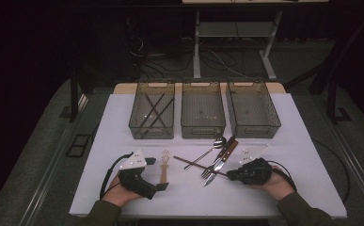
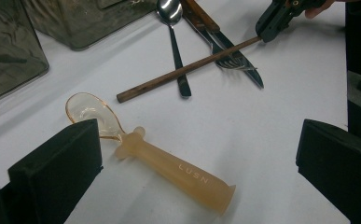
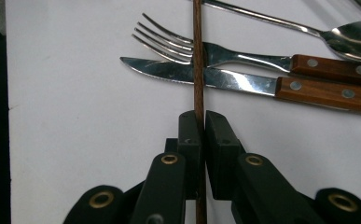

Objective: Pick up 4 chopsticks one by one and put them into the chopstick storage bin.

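While the right gripper has its jaws clamped on one end of the wooden chopstick, the stick's long axis runs straight up-frame over knife and fork; left gripper jaws wide open, empty.

Dim overall in the high view, with the white rectangular surface lit from above and the surroundings sunk in near-black. Soft, short shadows under the cutlery; mild glare on the polished steel spoon bowl. Slight blur on the near black gripper jaws in both gripper views.
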`<state>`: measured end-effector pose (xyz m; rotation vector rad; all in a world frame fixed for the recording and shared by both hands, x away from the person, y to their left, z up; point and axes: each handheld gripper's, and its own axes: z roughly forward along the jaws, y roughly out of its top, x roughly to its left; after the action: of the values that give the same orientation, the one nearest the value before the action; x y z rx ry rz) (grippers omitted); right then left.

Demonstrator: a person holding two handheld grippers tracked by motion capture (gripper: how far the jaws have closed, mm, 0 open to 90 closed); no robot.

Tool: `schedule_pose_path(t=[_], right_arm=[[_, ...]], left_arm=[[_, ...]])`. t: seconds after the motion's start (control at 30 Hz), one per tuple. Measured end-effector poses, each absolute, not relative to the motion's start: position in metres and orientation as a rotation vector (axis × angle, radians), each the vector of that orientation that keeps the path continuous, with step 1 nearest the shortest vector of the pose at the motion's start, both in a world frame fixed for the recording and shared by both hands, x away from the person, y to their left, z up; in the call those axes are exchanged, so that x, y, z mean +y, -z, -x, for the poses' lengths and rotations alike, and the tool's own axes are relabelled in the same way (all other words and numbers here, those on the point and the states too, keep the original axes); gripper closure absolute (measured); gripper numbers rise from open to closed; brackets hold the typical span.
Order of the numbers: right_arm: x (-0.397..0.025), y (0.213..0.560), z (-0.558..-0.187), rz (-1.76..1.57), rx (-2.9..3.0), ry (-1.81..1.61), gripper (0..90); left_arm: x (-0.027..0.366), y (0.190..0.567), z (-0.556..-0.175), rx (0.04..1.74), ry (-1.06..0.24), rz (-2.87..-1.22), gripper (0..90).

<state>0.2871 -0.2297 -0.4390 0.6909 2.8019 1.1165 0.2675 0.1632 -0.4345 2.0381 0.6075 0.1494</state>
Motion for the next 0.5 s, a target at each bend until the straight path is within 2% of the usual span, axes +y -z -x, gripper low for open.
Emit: schedule_pose_path(t=[0.5], right_arm=[[-0.237, 0.425, -0.287, -0.708, 2.731, -1.220, 84.9]], left_arm=[[0.164, 0.434, -0.268, 0.607, -0.148, -2.040, 0.0]])
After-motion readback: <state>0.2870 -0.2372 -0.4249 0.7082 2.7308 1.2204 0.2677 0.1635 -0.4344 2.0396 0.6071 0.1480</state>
